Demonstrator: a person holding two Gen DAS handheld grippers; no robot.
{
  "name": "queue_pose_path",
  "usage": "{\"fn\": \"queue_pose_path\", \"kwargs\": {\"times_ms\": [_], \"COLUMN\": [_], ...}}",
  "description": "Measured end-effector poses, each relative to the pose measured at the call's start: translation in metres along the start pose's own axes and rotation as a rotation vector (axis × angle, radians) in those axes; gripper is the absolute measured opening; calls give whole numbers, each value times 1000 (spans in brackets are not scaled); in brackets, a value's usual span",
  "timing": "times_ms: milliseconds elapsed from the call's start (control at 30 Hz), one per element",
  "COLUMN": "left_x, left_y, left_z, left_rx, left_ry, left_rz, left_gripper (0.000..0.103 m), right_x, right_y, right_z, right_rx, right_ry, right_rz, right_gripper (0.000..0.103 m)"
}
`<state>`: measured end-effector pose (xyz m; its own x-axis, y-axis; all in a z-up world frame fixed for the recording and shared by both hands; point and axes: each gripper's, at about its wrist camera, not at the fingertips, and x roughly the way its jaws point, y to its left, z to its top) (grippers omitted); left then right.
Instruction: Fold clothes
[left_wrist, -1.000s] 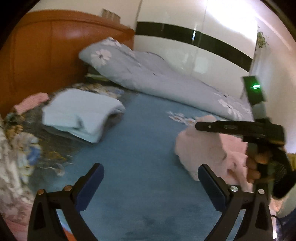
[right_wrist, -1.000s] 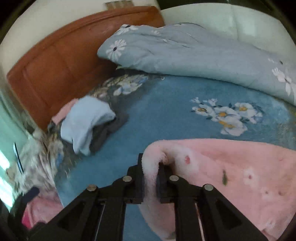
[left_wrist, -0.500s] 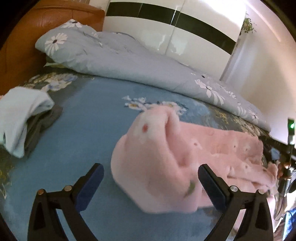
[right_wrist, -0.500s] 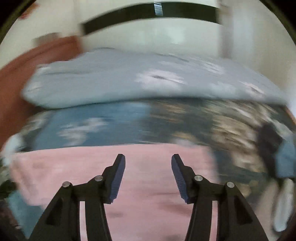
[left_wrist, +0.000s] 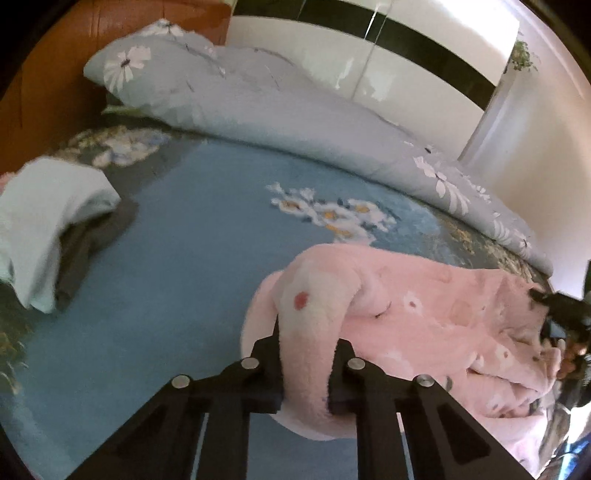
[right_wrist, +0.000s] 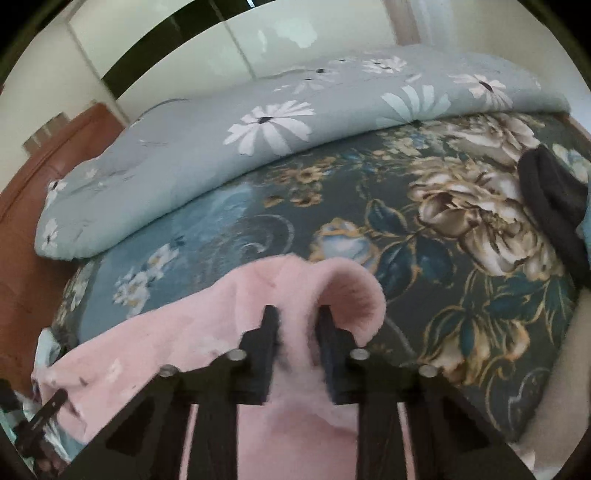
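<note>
Now pink fleece garment (left_wrist: 424, 325) stretched lengthwise between hands, left gripper (left_wrist: 306, 363) and right gripper (right_wrist: 295, 345) fingers just closed, each pinching one end.

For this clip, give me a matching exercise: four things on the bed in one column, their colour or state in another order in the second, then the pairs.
Things:
1. fleece garment
2. rolled quilt
3. folded top
4. left tongs

Colour or state:
A. pale mint, lying on a dark garment near the headboard
B. shut on a bunched end of fleece
C. pink with small flower prints, spread on the bedsheet
D. grey-blue with white daisies, along the far side of the bed

Pairs: 1-C, 2-D, 3-A, 4-B
</note>
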<state>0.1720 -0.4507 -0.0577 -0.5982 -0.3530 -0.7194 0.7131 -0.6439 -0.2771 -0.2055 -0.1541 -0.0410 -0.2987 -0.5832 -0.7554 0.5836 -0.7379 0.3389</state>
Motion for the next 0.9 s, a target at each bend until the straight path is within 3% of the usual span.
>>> {"fn": "queue_pose_path", "kwargs": {"times_ms": [67, 133, 233, 300, 400, 500, 533, 600, 700, 900], "left_x": [-13, -41, -79, -92, -87, -55, -37, 4, 60, 93], "left_y": [-1, -4, -10, -17, -34, -62, -72, -85, -79, -26], "left_z": [8, 31, 68, 91, 128, 152, 155, 154, 136, 99], "left_rx": [23, 66, 111, 144, 211, 319, 355, 400, 373, 277], "left_ry": [-31, -115, -221, -274, -291, -253, -217, -119, 22, 116], "left_rz": [17, 52, 50, 59, 54, 10, -9, -56, -119, -99], "left_gripper": [11, 11, 11, 11, 12, 18, 24, 31, 32, 33], "right_x": [-32, -74, -136, -165, -201, -212, -208, -189, -143, -67], "right_y": [8, 14, 23, 22, 17, 3, -3, -19, -54, -125], "right_z": [7, 19, 41, 56, 79, 101, 109, 116, 126, 90], "right_rx": [4, 16, -13, -26, -33, -14, -20, 4, 85, 258], "right_ry": [-75, -174, -331, -408, -506, -561, -576, -545, -439, -257], "right_rz": [39, 97, 119, 100, 55, -38, -118, -233, -386, -432], "right_gripper": [18, 18, 18, 18, 18, 18, 18, 18, 18, 18]}}
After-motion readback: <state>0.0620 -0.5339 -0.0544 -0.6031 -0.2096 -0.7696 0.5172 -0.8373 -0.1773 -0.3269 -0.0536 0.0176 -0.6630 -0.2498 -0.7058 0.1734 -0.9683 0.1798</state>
